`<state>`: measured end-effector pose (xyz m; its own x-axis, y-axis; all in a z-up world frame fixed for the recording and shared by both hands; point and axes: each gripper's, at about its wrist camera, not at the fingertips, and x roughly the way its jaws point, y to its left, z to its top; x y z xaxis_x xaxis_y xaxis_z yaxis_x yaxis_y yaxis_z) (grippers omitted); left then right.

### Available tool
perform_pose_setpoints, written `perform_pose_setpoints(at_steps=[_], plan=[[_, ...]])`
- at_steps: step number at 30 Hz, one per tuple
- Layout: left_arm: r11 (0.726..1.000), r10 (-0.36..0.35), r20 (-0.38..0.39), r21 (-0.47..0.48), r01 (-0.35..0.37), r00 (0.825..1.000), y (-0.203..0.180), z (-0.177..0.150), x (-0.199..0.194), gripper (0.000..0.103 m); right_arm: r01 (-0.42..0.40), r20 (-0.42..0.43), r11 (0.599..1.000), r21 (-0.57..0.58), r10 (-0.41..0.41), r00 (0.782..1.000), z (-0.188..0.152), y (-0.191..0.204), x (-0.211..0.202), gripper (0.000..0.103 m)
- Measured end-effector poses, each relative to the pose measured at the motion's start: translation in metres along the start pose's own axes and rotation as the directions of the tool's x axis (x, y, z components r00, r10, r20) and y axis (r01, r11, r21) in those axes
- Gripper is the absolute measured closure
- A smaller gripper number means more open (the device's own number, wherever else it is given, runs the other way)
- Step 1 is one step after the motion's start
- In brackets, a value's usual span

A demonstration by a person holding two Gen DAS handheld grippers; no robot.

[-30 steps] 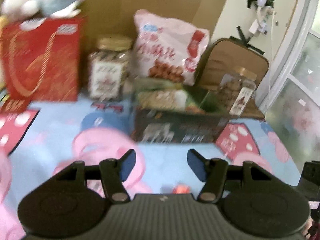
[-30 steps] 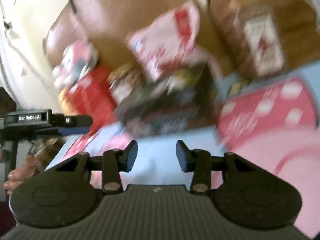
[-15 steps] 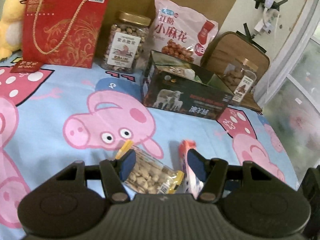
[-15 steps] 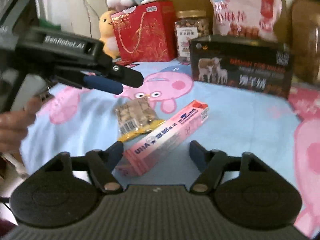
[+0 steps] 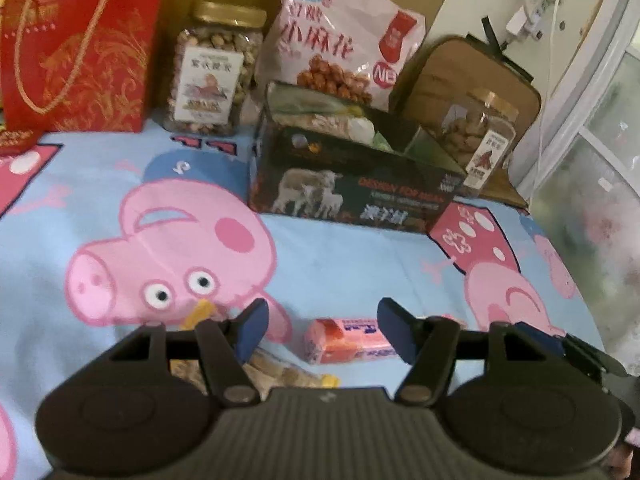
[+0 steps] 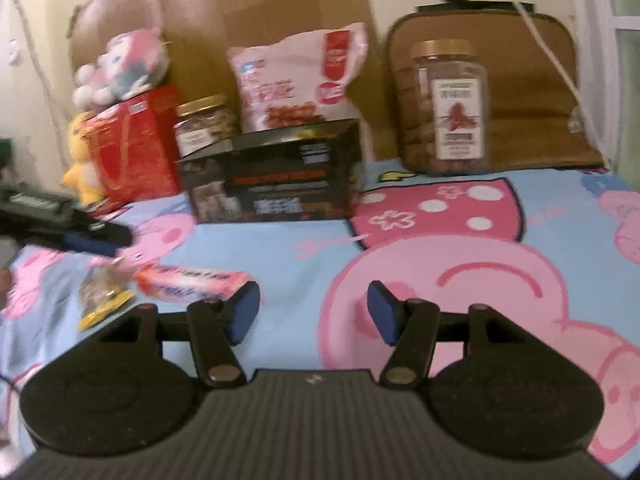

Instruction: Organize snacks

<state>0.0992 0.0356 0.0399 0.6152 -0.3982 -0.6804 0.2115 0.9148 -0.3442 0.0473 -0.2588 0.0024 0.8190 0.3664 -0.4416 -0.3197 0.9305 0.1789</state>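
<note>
A pink snack box (image 5: 344,340) lies flat on the cartoon cloth, just ahead of my open, empty left gripper (image 5: 322,330). A clear packet of nuts with yellow ends (image 5: 276,372) lies partly under its left finger. In the right wrist view the pink box (image 6: 192,282) and the nut packet (image 6: 100,292) lie to the left of my open, empty right gripper (image 6: 312,312). A black open-topped box (image 5: 348,184) holding snack packets stands further back; it also shows in the right wrist view (image 6: 276,176).
Along the back stand a red gift bag (image 5: 80,48), a nut jar (image 5: 214,72), a pink snack bag (image 5: 336,44) and a second jar (image 5: 484,140) against a brown cushion (image 5: 460,76). Plush toys (image 6: 120,64) sit at the far left. The left gripper (image 6: 72,228) shows at the left edge.
The left gripper has shifted so the pink box now lies between its fingers and crosswise. The right gripper has swung right and away; the box and packet now sit to its left.
</note>
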Motion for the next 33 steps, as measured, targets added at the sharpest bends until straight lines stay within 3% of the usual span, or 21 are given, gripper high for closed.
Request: perform_pose_setpoints(at_steps=[8, 11, 13, 15, 16, 22, 28, 33], plan=[[1.0, 0.012, -0.032, -0.003, -0.012, 0.999, -0.001, 0.001, 0.014, 0.042, -0.073, -0.035, 0.995, -0.072, 0.071, 0.997, 0.007, 0.027, 0.025, 0.041], [1.0, -0.012, -0.061, 0.009, 0.012, 0.998, -0.007, -0.001, 0.023, 0.047, -0.077, -0.053, 0.993, -0.088, 0.072, 0.996, 0.007, 0.031, 0.034, 0.041], [0.999, -0.033, -0.08, 0.015, 0.035, 0.996, -0.011, -0.004, 0.027, 0.046, -0.092, -0.067, 0.992, -0.081, 0.086, 0.994, 0.007, 0.032, 0.037, 0.05], [0.999, -0.03, -0.073, 0.025, 0.032, 0.997, -0.015, -0.007, 0.026, 0.046, -0.106, -0.09, 0.991, -0.077, 0.099, 0.991, 0.006, 0.032, 0.039, 0.069], [0.999, -0.032, -0.073, 0.02, 0.034, 0.997, -0.015, -0.008, 0.025, 0.046, -0.111, -0.095, 0.991, -0.077, 0.103, 0.99, 0.004, 0.033, 0.039, 0.072], [0.999, -0.034, -0.056, -0.003, 0.034, 0.998, -0.015, -0.012, 0.017, 0.047, -0.109, -0.083, 0.99, -0.085, 0.102, 0.991, 0.0, 0.036, 0.035, 0.077], [0.998, -0.044, 0.031, 0.036, 0.043, 0.999, -0.029, 0.005, -0.007, 0.047, -0.078, 0.018, 0.989, -0.128, 0.081, 0.997, 0.011, 0.043, 0.016, 0.077], [0.997, -0.047, 0.059, 0.061, 0.044, 0.997, -0.038, 0.032, -0.006, 0.047, -0.058, 0.069, 0.988, -0.145, 0.068, 0.995, 0.029, 0.04, 0.018, 0.077]])
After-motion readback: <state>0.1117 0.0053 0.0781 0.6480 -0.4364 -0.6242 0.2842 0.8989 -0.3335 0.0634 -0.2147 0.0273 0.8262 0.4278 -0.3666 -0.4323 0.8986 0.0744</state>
